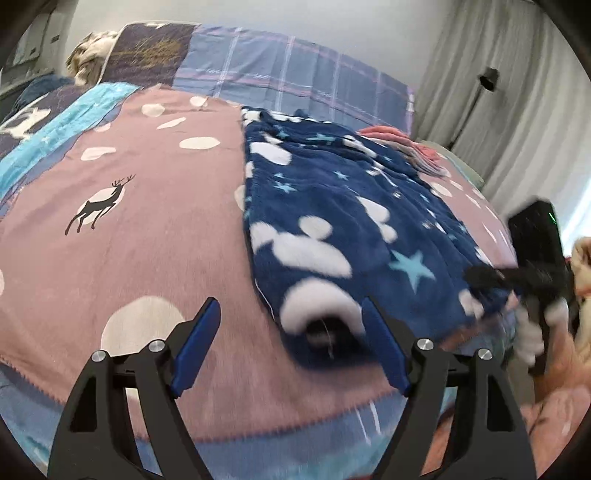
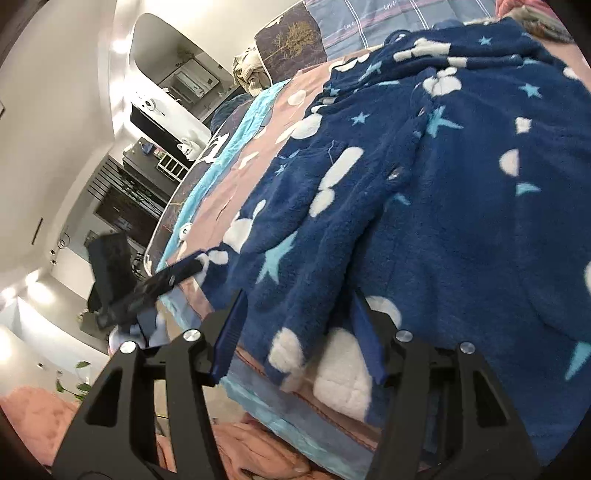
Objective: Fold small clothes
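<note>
A bed [image 1: 110,258] filled the left wrist view, its mauve cover printed with white spots and a dark deer [image 1: 98,205]. At twelve o'clock lay a blue plaid pillow [image 1: 295,77] against a plain pale wall [image 1: 332,22]. Grey curtains [image 1: 517,110] hung at two o'clock behind a black lamp stand [image 1: 487,79]. In the right wrist view, dark shelving [image 2: 147,162] stood at nine o'clock under bright ceiling lights [image 2: 120,46].
</note>
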The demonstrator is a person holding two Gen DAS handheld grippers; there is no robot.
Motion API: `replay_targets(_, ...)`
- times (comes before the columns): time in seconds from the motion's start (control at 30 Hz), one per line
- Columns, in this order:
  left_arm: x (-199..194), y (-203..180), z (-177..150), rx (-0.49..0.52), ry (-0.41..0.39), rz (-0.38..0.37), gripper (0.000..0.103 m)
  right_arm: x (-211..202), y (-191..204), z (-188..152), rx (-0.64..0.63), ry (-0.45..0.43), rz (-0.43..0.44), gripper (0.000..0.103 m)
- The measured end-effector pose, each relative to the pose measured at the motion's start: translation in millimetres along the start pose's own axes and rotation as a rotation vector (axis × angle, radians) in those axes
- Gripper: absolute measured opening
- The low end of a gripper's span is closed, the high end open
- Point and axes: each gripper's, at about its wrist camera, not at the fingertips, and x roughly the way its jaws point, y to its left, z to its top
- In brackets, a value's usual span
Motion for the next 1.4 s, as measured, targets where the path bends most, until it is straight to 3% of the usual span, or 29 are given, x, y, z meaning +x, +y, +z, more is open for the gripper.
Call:
replay_targets(0.07,-1,-6,-9,0.058,0.008,0.020,0.082,7,0,2,0.014,0.030,0.018,0.028)
replay_targets(0.17,13,-9,-16,0.101,0.050,0.101,0.082,14,-2,2,0.032,0.046,0.000,0.011)
replay_targets(0.27,29,-1,-12,0.040,0.063,0.142,0.082,14,-6,4,0.063,0.036,0.017,0.008)
replay_targets(0.33,31,2,-4,-0.004,0.036,0.157,0.076,7,-3,3,0.061,0.023,0.023,0.008)
replay_targets(0.4,31,3,1,-0.023,0.035,0.191,0.040,-3,5,6,0.041,-0.010,0.022,0.007)
replay_targets(0.43,31,4,2,-0.025,0.043,0.214,0.036,-8,9,6,0.038,-0.031,0.024,0.006)
replay_targets(0.57,20,1,-6,0.027,0.059,0.259,0.036,-41,15,9,0.022,-0.112,-0.024,0.005)
replay_targets(0.67,18,-3,-13,0.062,0.072,0.282,0.036,-32,-5,0,0.036,-0.021,-0.093,0.007)
replay_targets(0.77,12,1,-13,0.041,0.066,0.254,0.036,-17,-23,-14,0.084,0.023,-0.109,0.008)
replay_targets(0.83,6,0,-13,0.031,0.064,0.222,0.036,-22,-21,-14,0.080,0.009,-0.097,0.018)
replay_targets(0.87,0,1,-13,0.020,0.059,0.182,0.040,-32,-19,-15,0.073,-0.011,-0.098,0.030)
replay_targets(0.93,-13,0,-13,0.004,0.030,0.094,0.052,-56,-18,-15,0.053,-0.074,-0.137,0.042)
replay_targets(1.0,-25,-2,-11,0.005,-0.014,0.004,0.070,-87,-24,-18,0.056,-0.152,-0.190,0.045)
replay_targets(1.07,-25,-2,-6,-0.001,-0.039,-0.047,0.077,-121,-40,-24,0.107,-0.241,-0.241,0.051)
replay_targets(1.2,5,9,7,-0.062,0.001,-0.041,0.077,-166,-92,-47,0.321,-0.335,-0.359,0.053)
replay_targets(1.3,37,26,9,-0.181,0.075,-0.110,0.077,-168,-117,-64,0.420,-0.319,-0.325,0.053)
replay_targets(1.4,45,31,9,-0.214,0.056,-0.180,0.077,-154,-127,-76,0.443,-0.280,-0.225,0.057)
